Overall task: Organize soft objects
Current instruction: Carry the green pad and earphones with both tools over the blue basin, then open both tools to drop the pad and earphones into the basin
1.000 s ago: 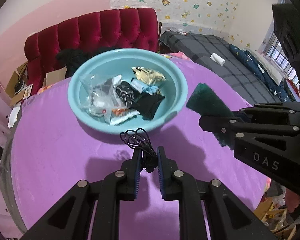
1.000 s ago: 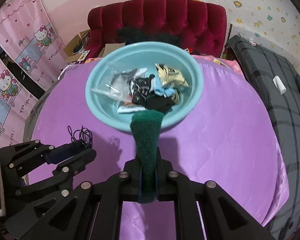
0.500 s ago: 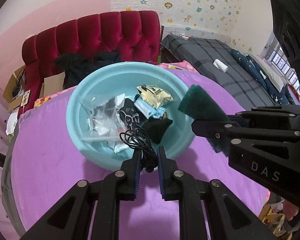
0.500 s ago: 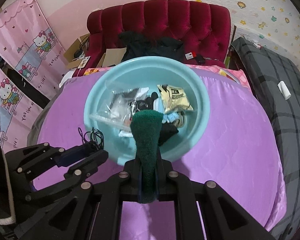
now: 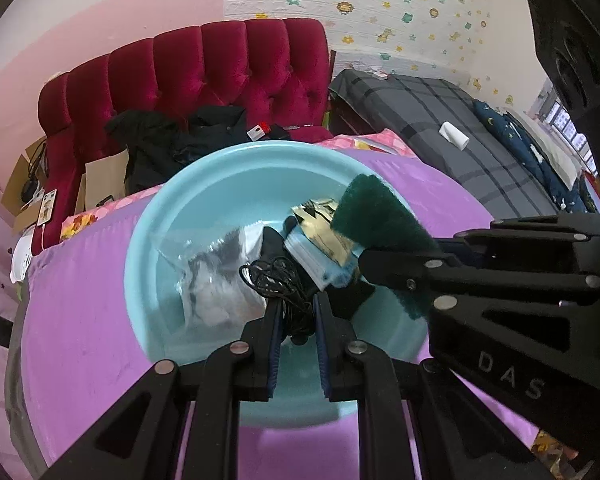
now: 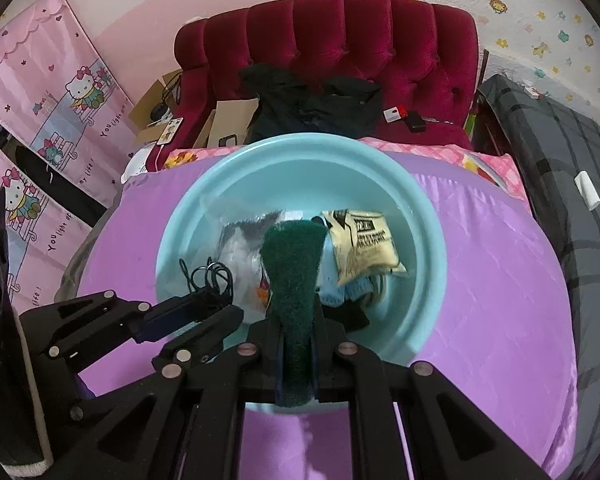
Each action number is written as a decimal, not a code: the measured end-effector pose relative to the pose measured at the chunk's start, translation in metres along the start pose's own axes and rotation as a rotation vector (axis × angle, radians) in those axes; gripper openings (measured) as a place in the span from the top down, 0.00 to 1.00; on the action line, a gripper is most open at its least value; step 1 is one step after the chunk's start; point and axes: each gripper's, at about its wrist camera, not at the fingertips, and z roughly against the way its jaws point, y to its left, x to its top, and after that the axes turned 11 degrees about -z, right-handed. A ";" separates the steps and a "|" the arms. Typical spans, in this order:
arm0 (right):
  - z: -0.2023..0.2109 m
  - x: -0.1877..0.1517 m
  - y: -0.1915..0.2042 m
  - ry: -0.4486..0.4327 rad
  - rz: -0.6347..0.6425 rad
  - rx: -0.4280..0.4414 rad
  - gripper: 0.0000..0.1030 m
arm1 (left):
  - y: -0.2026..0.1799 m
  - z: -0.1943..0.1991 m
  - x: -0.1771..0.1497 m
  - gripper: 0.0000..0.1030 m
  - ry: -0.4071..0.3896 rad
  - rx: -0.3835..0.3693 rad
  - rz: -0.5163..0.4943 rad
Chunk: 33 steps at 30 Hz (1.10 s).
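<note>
Purple cloth (image 5: 84,312) spread under blue basin (image 5: 148,240), red sofa (image 5: 220,72) behind. Left gripper (image 5: 294,316) clamped on black cord (image 5: 276,280), held over basin's near side. Right gripper (image 6: 298,332) clamped on green pad (image 6: 294,264), held over basin's middle. Bags already inside; both items judged not yet dropped.

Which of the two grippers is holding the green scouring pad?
The right gripper: the green scouring pad is clamped between its fingers, above the blue basin. The left gripper holds a black cable.
</note>
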 end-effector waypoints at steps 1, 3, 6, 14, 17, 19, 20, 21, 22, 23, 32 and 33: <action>-0.002 0.002 0.000 0.001 0.000 -0.002 0.91 | 0.003 -0.004 0.002 0.84 0.001 0.001 0.003; -0.008 0.008 0.000 -0.003 0.002 0.001 0.91 | 0.007 -0.011 0.005 0.84 0.005 -0.001 0.008; -0.017 0.017 -0.002 0.001 -0.002 0.006 0.91 | 0.012 -0.021 0.009 0.84 0.009 0.001 0.013; -0.047 0.036 -0.010 0.013 -0.025 0.015 0.91 | 0.020 -0.046 0.019 0.84 0.029 0.022 -0.004; -0.054 0.040 -0.012 0.019 -0.034 0.021 0.90 | 0.020 -0.049 0.020 0.84 0.030 0.030 -0.008; -0.057 0.042 -0.013 0.018 -0.037 0.028 0.90 | 0.020 -0.050 0.019 0.83 0.031 0.036 -0.010; -0.057 0.042 -0.012 0.016 -0.037 0.031 0.90 | 0.020 -0.051 0.019 0.83 0.031 0.038 -0.011; -0.058 0.043 -0.012 0.012 -0.037 0.030 0.90 | 0.020 -0.052 0.020 0.83 0.032 0.040 -0.011; -0.058 0.044 -0.012 0.009 -0.035 0.030 0.89 | 0.020 -0.052 0.020 0.83 0.034 0.048 -0.016; -0.059 0.044 -0.012 0.007 -0.035 0.031 0.89 | 0.020 -0.052 0.021 0.83 0.033 0.052 -0.017; -0.054 0.048 -0.012 -0.015 -0.048 0.035 0.47 | 0.023 -0.046 0.022 0.26 0.021 0.109 -0.006; -0.053 0.049 -0.012 -0.021 -0.048 0.029 0.45 | 0.023 -0.044 0.022 0.15 0.017 0.108 0.001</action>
